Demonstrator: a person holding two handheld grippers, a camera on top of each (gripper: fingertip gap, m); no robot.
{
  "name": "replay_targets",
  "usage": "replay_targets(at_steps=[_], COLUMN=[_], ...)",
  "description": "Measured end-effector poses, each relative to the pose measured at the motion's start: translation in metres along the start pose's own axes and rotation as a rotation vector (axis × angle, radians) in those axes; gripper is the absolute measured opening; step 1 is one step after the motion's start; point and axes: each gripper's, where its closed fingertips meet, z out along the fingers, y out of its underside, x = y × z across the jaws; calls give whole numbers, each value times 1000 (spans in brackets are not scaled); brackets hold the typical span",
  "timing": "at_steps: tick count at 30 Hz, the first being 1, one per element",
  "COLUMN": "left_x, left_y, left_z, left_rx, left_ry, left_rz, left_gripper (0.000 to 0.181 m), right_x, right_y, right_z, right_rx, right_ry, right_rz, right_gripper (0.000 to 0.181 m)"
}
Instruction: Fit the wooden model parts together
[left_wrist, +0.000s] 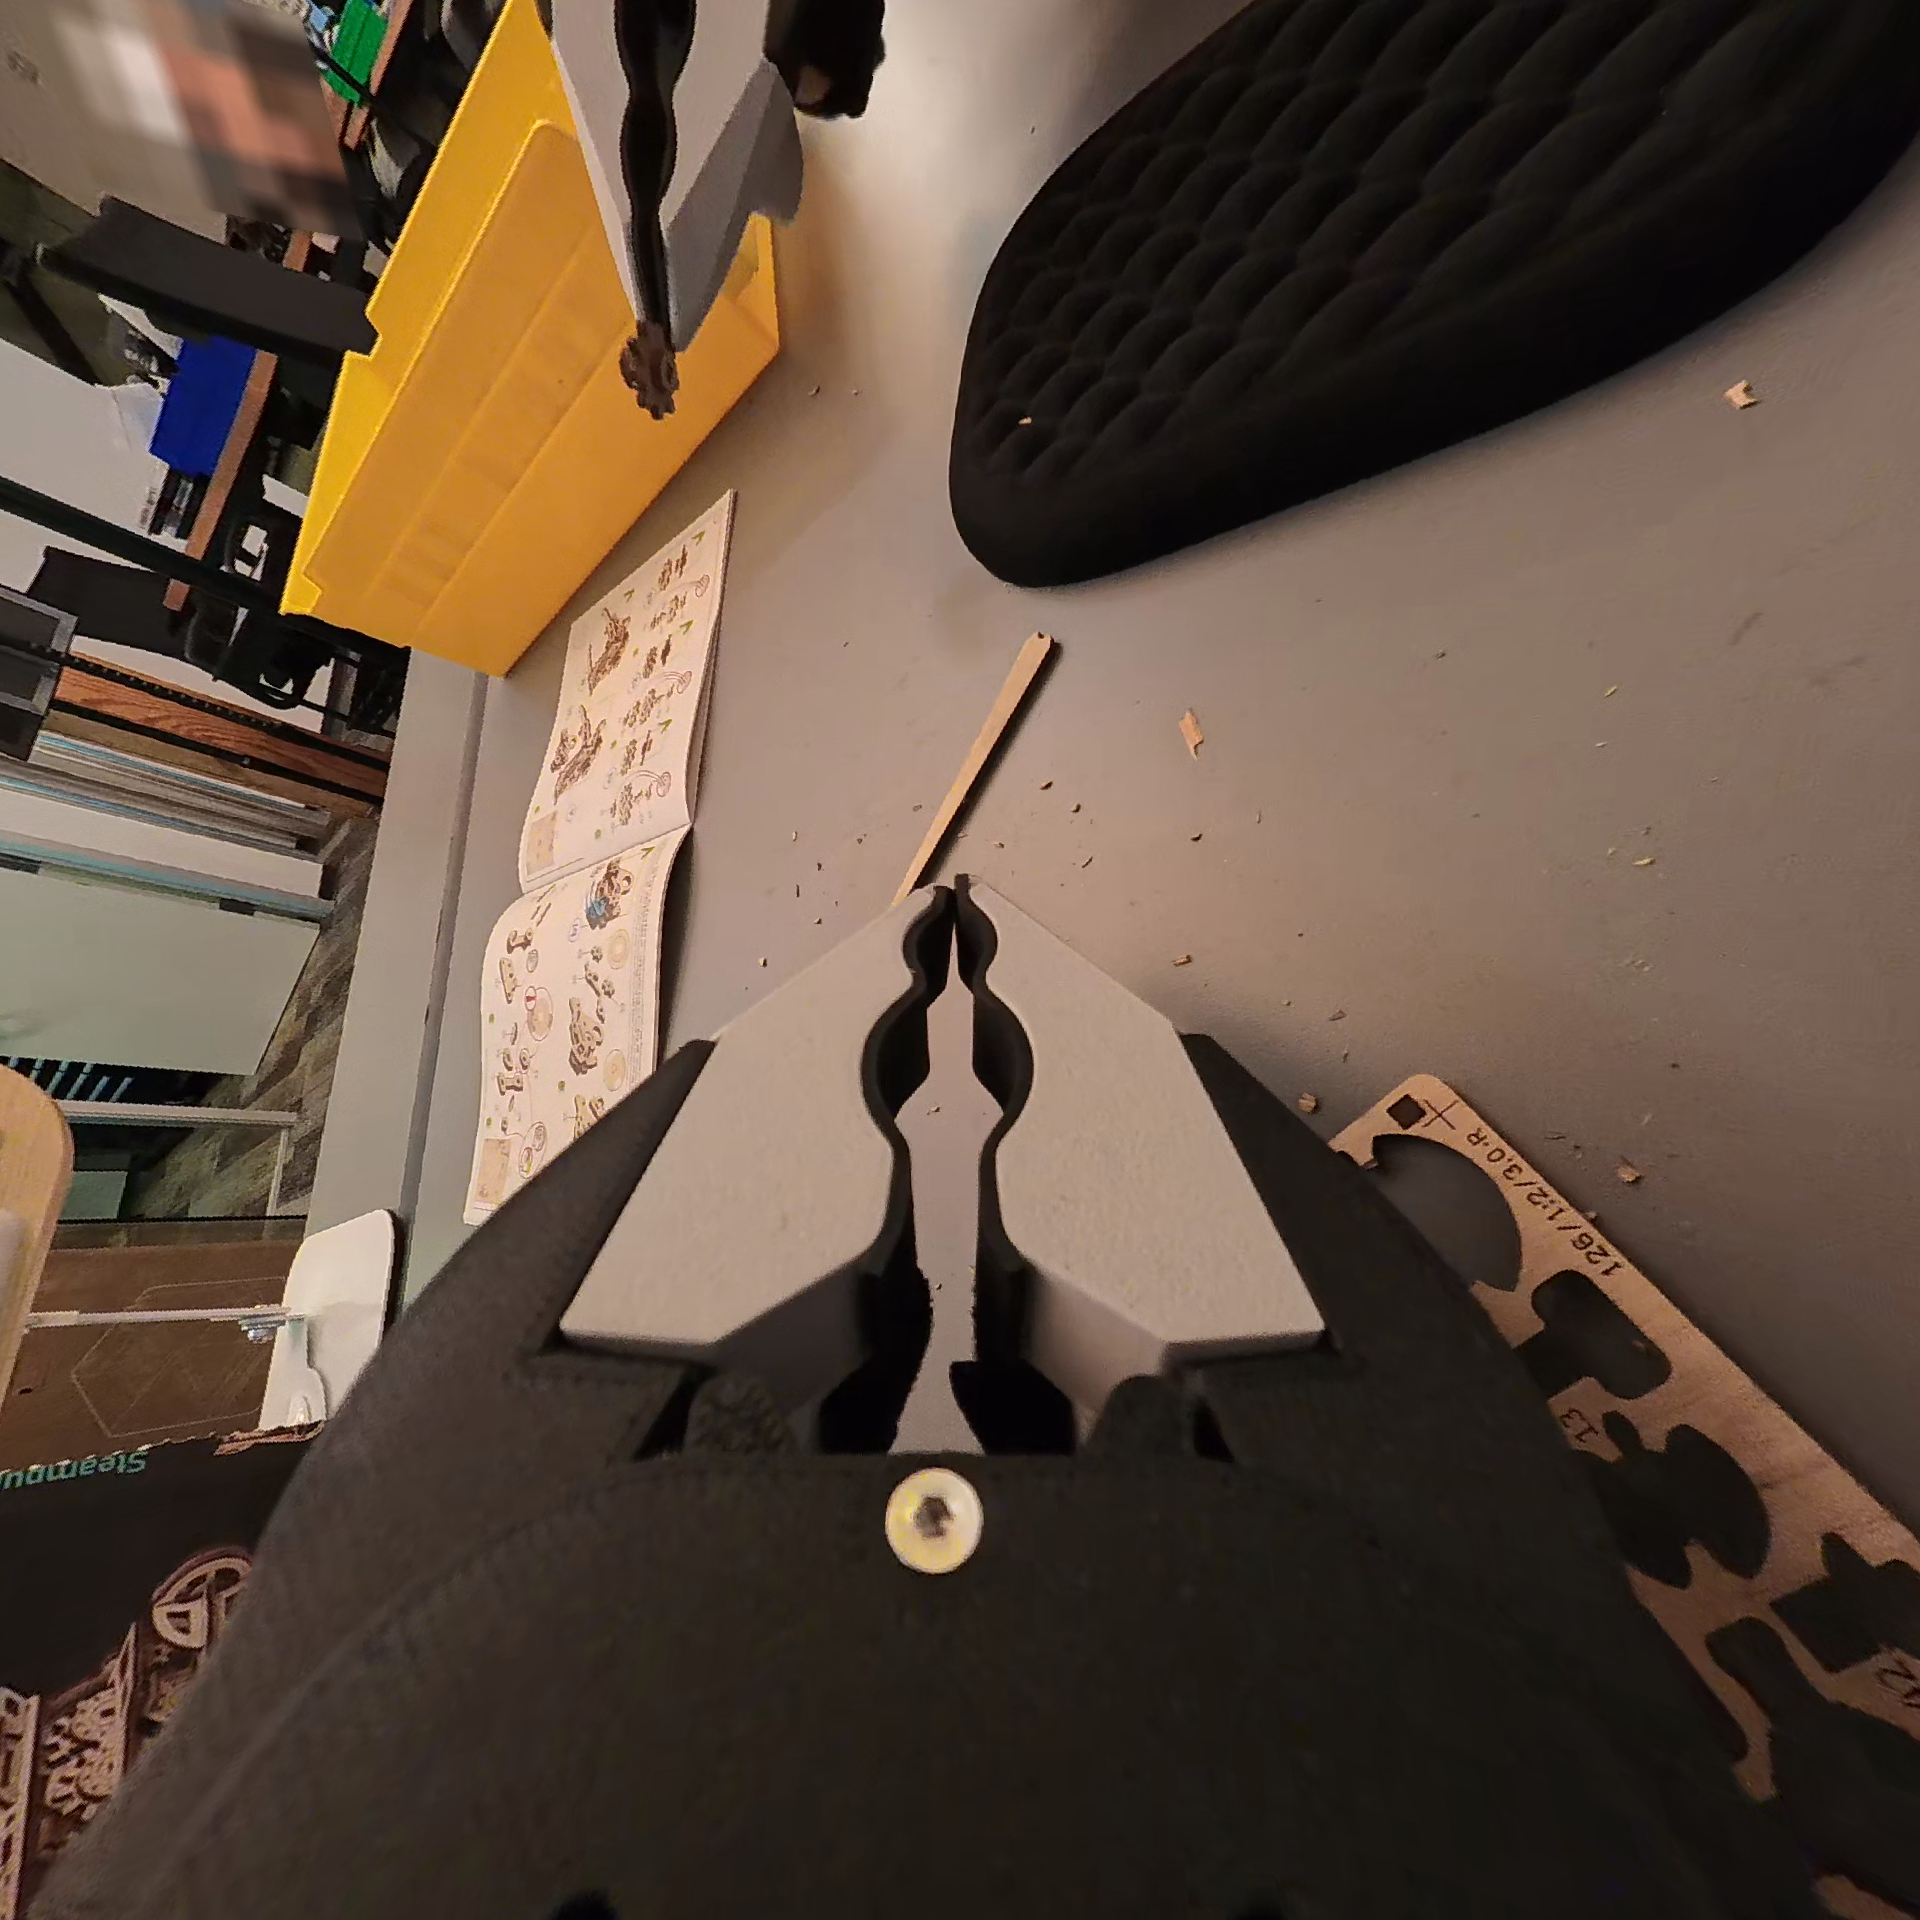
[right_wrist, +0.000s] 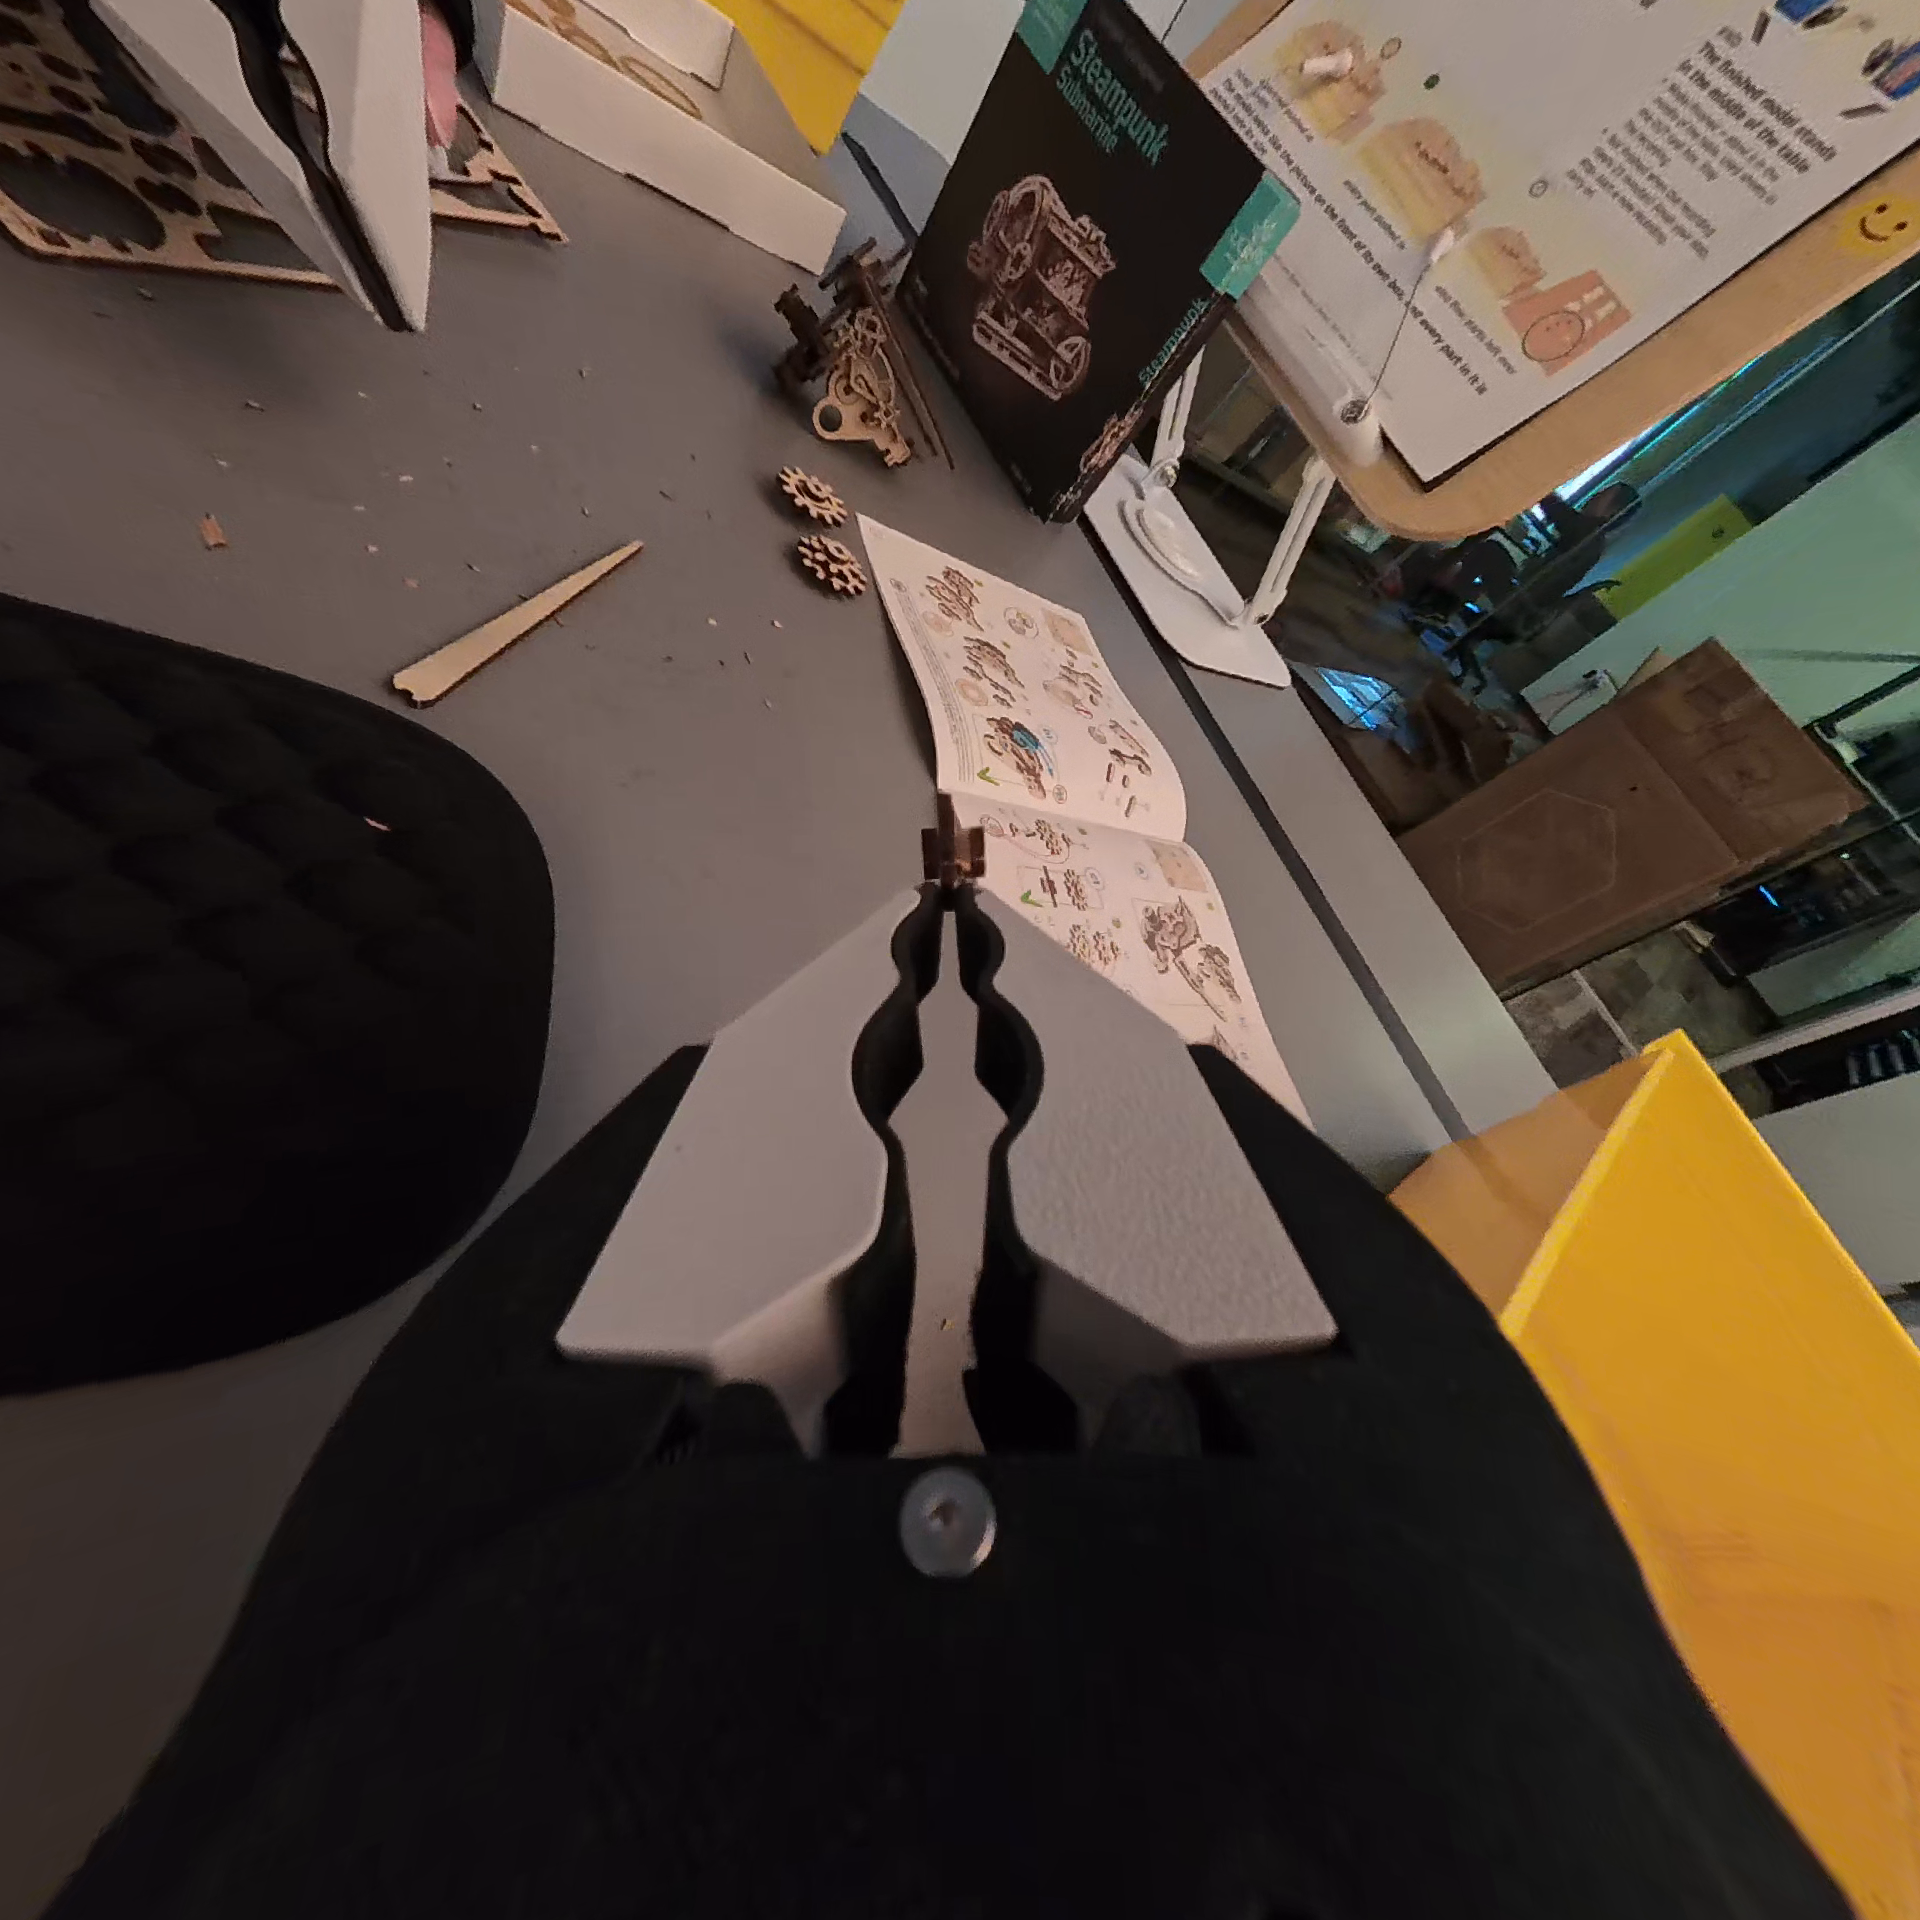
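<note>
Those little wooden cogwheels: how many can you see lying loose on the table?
2. One gear lies just below the half-built wooden model; the second gear lies right beside it, at the corner of the open booklet. More may be hidden; the right claw pinches another small part.

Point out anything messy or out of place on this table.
Wood chips and splinters are scattered over the grey table. A pointed wooden stick lies loose beside the black cushion. Otherwise nothing looks damaged.
</note>
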Motion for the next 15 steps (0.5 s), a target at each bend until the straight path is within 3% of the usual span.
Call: replay_targets(at_steps=[15], left_x=[0], left_y=[1], left_z=[0], left_rx=[-3], left_ry=[1], left_rz=[2], left_gripper=[0], right_x=[4], right_y=[-17], right_z=[-10], right_rx=[88], right_ry=[20], right_rz=[-6], right_gripper=[1])
